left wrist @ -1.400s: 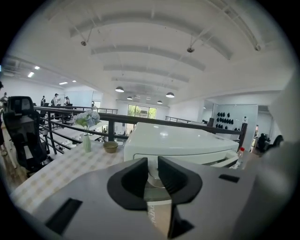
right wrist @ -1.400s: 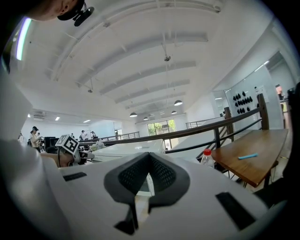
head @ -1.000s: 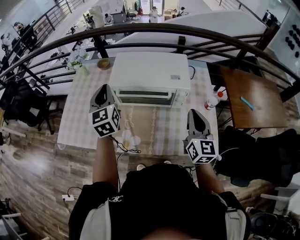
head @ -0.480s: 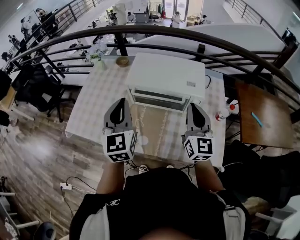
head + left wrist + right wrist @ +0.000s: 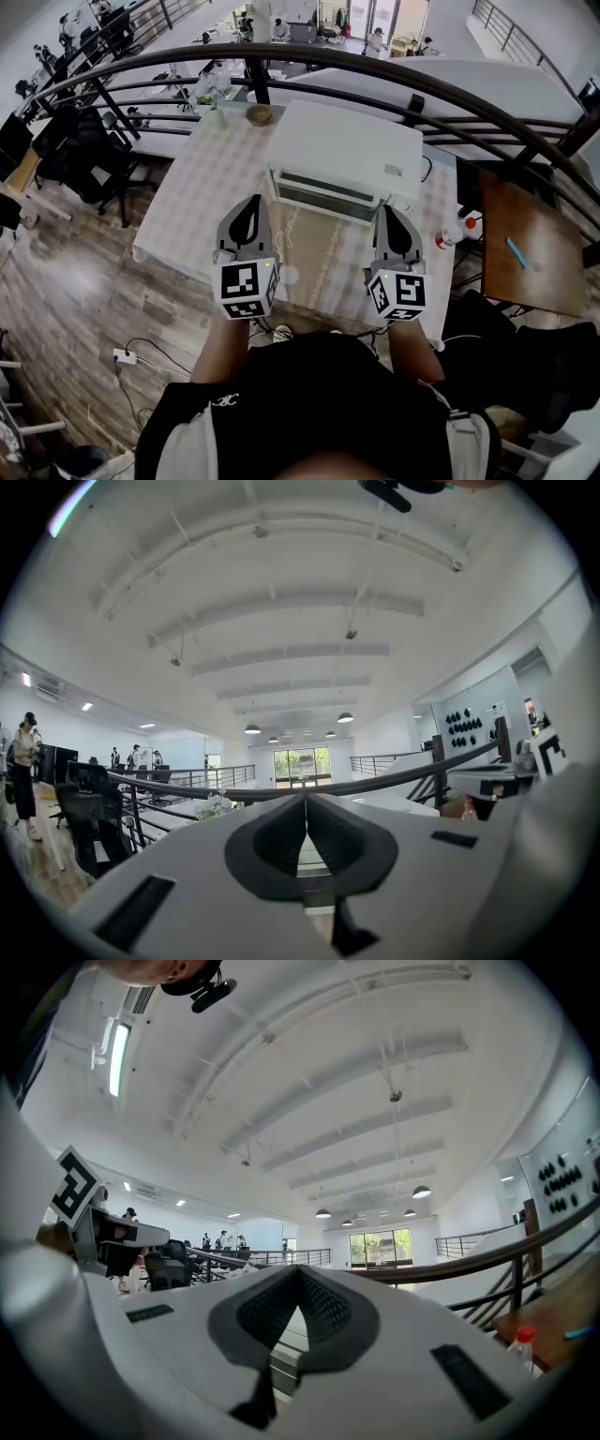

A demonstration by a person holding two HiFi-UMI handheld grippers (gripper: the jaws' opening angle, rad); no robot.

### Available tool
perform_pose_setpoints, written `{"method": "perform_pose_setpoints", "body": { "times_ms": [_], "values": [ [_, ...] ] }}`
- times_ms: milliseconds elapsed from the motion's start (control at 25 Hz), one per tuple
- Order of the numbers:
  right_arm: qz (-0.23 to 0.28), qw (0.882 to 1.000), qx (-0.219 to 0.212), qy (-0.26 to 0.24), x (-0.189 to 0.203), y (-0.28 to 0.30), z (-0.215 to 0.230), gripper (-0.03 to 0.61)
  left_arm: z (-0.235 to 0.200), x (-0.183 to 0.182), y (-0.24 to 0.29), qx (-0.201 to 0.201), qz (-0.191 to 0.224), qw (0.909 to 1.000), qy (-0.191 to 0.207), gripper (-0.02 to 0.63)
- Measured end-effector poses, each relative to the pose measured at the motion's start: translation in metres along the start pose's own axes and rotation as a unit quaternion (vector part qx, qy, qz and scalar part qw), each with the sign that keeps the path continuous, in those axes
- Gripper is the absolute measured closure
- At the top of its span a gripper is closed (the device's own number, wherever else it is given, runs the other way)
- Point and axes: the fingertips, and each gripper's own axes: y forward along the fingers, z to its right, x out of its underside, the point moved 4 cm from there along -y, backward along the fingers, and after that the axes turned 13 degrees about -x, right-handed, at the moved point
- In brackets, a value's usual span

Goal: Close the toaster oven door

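Note:
The white toaster oven (image 5: 345, 155) stands at the back of a table with a checked cloth (image 5: 202, 202). Its glass door (image 5: 323, 197) stands upright against the oven front. In the head view my left gripper (image 5: 253, 200) hovers over the cloth just short of the door's left end, jaws shut and empty. My right gripper (image 5: 391, 212) hangs at the door's right end, also shut on nothing. Both gripper views tilt upward to the ceiling. The left gripper (image 5: 305, 799) and right gripper (image 5: 298, 1269) each show pads pressed together.
A dark curved railing (image 5: 394, 70) runs behind the table. A red-capped bottle (image 5: 448, 236) stands at the table's right edge, beside a brown side table (image 5: 539, 272) with a blue pen (image 5: 518, 251). A bowl (image 5: 260, 114) and a vase of flowers (image 5: 214, 94) sit at the back left.
The left gripper has drawn back from the oven's left front corner and moved inward. The right gripper has come closer to the oven front. The head view has shifted left.

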Motion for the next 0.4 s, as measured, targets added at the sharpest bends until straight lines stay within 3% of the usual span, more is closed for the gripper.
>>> {"method": "perform_pose_setpoints", "body": {
  "times_ms": [400],
  "values": [
    [-0.004, 1.0, -0.008, 0.001, 0.008, -0.001, -0.004, 0.586, -0.013, 0.003, -0.003, -0.016, 0.006, 0.9998, -0.01, 0.598]
  ]
}}
